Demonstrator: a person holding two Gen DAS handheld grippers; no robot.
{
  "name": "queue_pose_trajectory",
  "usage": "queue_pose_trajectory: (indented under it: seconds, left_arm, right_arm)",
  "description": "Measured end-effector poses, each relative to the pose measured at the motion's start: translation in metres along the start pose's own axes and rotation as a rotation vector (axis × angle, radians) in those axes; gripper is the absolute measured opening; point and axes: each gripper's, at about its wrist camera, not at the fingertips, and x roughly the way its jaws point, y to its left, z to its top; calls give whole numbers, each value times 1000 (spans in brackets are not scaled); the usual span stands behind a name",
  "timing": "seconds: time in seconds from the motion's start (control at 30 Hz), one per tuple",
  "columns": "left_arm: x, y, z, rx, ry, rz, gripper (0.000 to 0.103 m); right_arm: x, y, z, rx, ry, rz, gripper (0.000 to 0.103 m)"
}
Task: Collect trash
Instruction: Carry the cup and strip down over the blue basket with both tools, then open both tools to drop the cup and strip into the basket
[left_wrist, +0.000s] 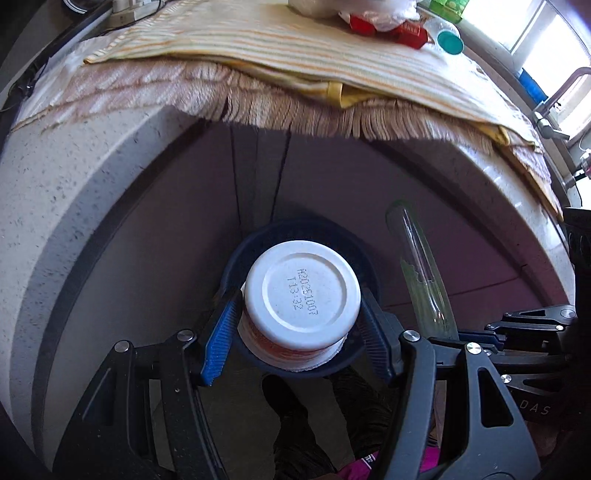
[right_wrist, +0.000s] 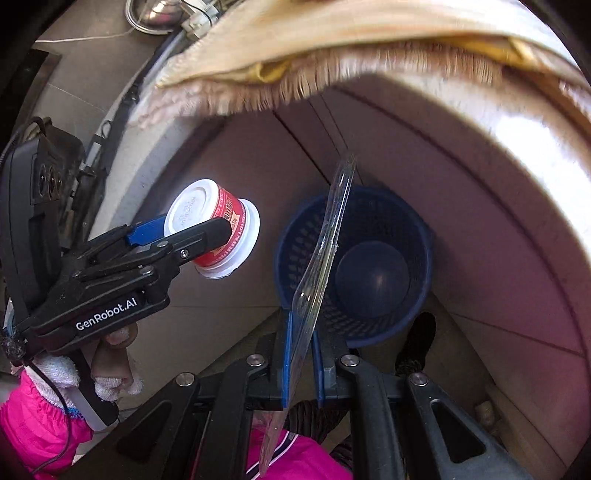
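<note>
Left gripper (left_wrist: 299, 325) pinching cup (left_wrist: 303, 284) above bin (right_wrist: 354, 266), right gripper (right_wrist: 301, 354) clamping seemingly plastic sheet (right_wrist: 325, 236)

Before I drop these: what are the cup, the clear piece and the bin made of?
Cup: looks like matte white plastic, moulded base ring, printed red label. Clear piece: thin glossy transparent plastic, see-through, probably packaging. Bin: dark blue plastic, perforated mesh walls.
</note>
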Motion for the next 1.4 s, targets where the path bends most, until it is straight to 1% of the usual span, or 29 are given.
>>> queue_pose_trajectory:
  seconds: [0.1,0.27,0.4,0.63,0.7,0.77,0.8,0.87,0.97,1.03,1.07,1.1,1.17,1.33,1.4]
  left_arm:
    - [17,3,-5,3,31,1,64]
    - [42,12,-10,-21,88,-3,64]
    - [55,16,-9,-20,110,15,64]
    - [65,14,-8,-15,127,29,64]
    - [65,10,-9,-17,127,32,65]
    - [67,7,-10,-20,130,36,65]
    - [66,7,-10,-18,132,39,65]
    - [69,6,-8,-15,137,42,65]
    - [72,4,-5,-12,140,50,66]
    - [77,5,-3,-17,144,49,71]
    - [79,5,-3,-20,144,46,75]
    - [80,7,-2,-20,142,49,75]
    - [80,8,-2,-18,141,53,75]
    - [75,8,-2,5,128,67,75]
    - [70,9,-1,8,118,70,75]
  right_arm:
    - [20,-4,-3,7,28,-21,8]
    - [48,-9,-2,20,71,-43,8]
    - [63,-17,3,25,93,-64,8]
    - [77,-27,10,29,100,-98,8]
    - [78,-30,11,26,92,-104,12]
    - [78,-31,13,20,82,-112,13]
    - [77,-31,14,19,75,-115,15]
    - [75,-32,15,20,62,-122,30]
    - [73,-33,18,23,54,-128,32]
    - [70,-32,18,21,47,-128,34]
    - [69,-31,18,18,45,-129,35]
    - [67,-31,18,15,42,-129,37]
    - [62,-31,20,11,36,-128,45]
    - [52,-29,21,2,21,-123,46]
    - [45,-26,21,-6,11,-122,48]
